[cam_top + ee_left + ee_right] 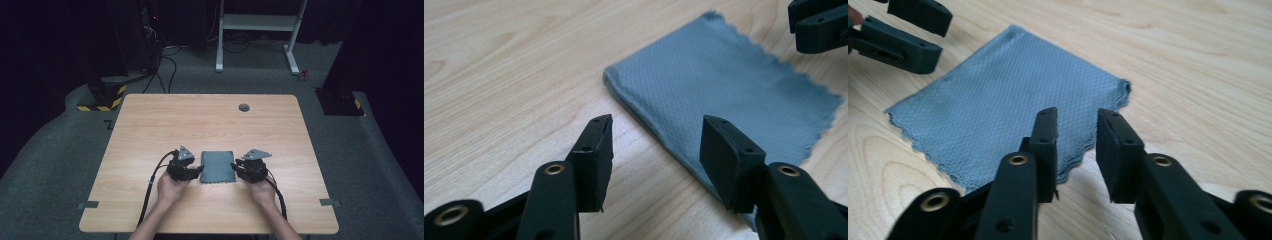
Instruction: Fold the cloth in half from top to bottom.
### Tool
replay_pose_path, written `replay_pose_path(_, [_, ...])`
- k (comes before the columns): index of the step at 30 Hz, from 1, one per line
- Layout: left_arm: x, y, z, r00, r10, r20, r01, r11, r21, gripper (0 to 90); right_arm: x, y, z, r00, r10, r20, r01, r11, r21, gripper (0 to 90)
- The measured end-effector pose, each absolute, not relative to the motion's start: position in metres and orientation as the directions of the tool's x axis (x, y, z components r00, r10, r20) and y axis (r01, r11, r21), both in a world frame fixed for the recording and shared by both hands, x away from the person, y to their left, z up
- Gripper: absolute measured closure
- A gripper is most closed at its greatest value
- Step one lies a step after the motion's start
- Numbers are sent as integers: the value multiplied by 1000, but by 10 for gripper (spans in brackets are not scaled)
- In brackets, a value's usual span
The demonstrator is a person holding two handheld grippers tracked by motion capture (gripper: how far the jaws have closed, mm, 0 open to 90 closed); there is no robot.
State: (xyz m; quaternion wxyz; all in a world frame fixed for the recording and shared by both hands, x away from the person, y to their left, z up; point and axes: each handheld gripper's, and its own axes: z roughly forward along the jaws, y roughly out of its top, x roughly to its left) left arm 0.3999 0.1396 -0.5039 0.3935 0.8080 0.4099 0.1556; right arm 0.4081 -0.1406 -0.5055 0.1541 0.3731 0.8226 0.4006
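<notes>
The folded grey cloth (218, 167) lies on the table (150, 125) between both grippers. The left gripper (656, 142) gapes astride the cloth's folded edge; the right gripper (1077, 145) (narrower gap, seemingly empty) flanks its scalloped edge.

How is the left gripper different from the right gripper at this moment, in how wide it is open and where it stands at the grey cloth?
The left gripper is open wide; the right gripper is open too, but with a narrower gap. The left gripper stands at the folded, smooth edge of the grey cloth, while the right gripper stands at its opposite edge, which is wavy and layered. Both rest low at the table, hold nothing, and point inward at the cloth.
</notes>
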Motion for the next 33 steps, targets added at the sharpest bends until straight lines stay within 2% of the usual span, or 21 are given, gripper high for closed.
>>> replay_pose_path(9, [385, 158, -492, 599, 789, -134, 503, -241, 830, 453, 400, -163, -496, -636, 768, 84, 494, 321, 808, 608])
replay_pose_path(33, [363, 189, -482, 579, 801, -154, 478, -180, 860, 416, 378, -199, -486, -598, 797, 89, 473, 261, 842, 593])
